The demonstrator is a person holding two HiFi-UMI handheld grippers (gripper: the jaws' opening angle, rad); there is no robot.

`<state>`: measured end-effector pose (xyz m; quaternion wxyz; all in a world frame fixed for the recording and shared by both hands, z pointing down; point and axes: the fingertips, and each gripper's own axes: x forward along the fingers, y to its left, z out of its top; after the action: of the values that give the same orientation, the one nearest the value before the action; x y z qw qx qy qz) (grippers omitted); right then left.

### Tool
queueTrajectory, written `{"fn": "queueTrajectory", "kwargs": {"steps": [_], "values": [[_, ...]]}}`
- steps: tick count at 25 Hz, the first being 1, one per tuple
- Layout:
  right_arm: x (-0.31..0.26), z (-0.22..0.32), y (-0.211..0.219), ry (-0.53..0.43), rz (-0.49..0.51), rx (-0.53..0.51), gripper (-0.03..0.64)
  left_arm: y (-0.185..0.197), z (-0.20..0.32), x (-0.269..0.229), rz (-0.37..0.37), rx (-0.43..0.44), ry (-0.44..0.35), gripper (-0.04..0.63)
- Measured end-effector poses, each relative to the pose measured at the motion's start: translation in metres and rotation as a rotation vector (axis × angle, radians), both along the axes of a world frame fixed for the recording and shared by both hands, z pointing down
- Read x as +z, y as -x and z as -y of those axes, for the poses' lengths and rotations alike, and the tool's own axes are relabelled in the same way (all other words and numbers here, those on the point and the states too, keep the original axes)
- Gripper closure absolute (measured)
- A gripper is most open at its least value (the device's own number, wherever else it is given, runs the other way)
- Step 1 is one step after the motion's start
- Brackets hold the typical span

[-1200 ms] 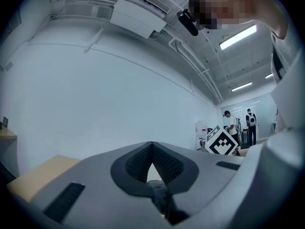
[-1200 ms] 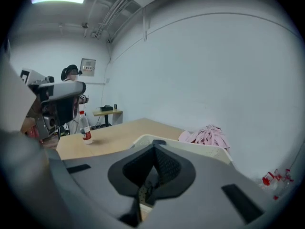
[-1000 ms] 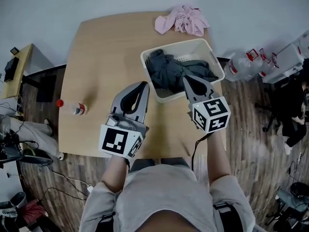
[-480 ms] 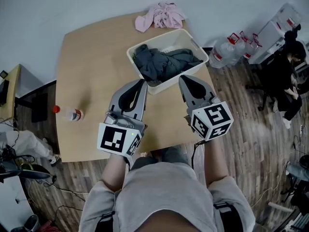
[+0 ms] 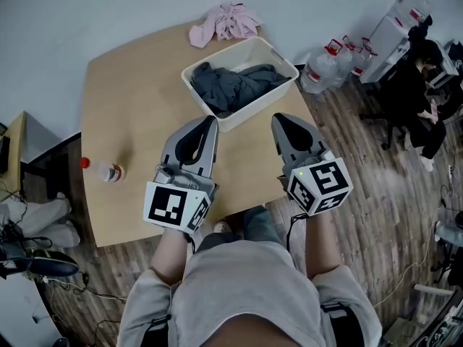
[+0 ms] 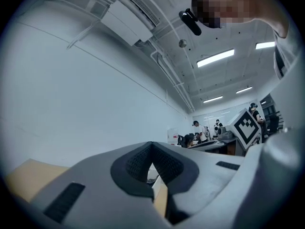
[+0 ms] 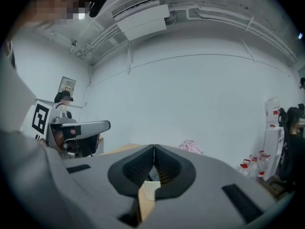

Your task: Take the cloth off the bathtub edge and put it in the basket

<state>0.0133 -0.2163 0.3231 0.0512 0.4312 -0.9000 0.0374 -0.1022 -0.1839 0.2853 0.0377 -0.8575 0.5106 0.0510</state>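
The left forearm (image 5: 168, 255) and the right forearm (image 5: 322, 241) reach forward from the person's body, side by side. Each carries one grey two-jaw claw, held roughly level above the near part of the light wooden bench (image 5: 130, 100). Both claws point away from the person, towards the white rectangular plastic basket (image 5: 255, 111).

The left claw (image 5: 210, 121) has its jaws closed tip to tip with nothing between them (its own view shows the tips meeting, and only the bench and basket behind). The right claw (image 5: 278, 119) is also closed and holds nothing. The two tips sit well apart from each other, one either side of the basket's near corner and just short of it.

There are two claws, each with one marker cube at its near end, and one basket. There are two cloths. The dark grey crumpled cloth (image 5: 235, 85) lies bunched inside the basket. The pale pink crumpled cloth (image 5: 224, 22) lies on the bench just beyond the basket's far rim, by the bench's far edge. One clear bottle with a red cap (image 5: 105, 170) lies on its side at the bench's left. A cluster of clear water jugs with red handles (image 5: 336, 60) stands on the wooden floor to the right (I cannot count them for certain).
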Motion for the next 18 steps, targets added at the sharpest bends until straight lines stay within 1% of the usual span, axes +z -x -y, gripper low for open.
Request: {"fn": "queueTrajectory", "kwargs": {"steps": [6,12,18], "values": [[-0.005,-0.028,-0.009,-0.035,-0.002,0.051,0.606,-0.007,-0.018,-0.001,0.006,0.046,-0.010,0.598],[-0.002,-0.049,-0.011,-0.041,0.008,0.068,0.606,-0.012,-0.032,0.000,0.008,0.072,-0.011,0.598],[-0.003,-0.063,-0.010,-0.050,0.016,0.075,0.606,-0.011,-0.042,0.002,0.004,0.080,-0.010,0.598]]}}
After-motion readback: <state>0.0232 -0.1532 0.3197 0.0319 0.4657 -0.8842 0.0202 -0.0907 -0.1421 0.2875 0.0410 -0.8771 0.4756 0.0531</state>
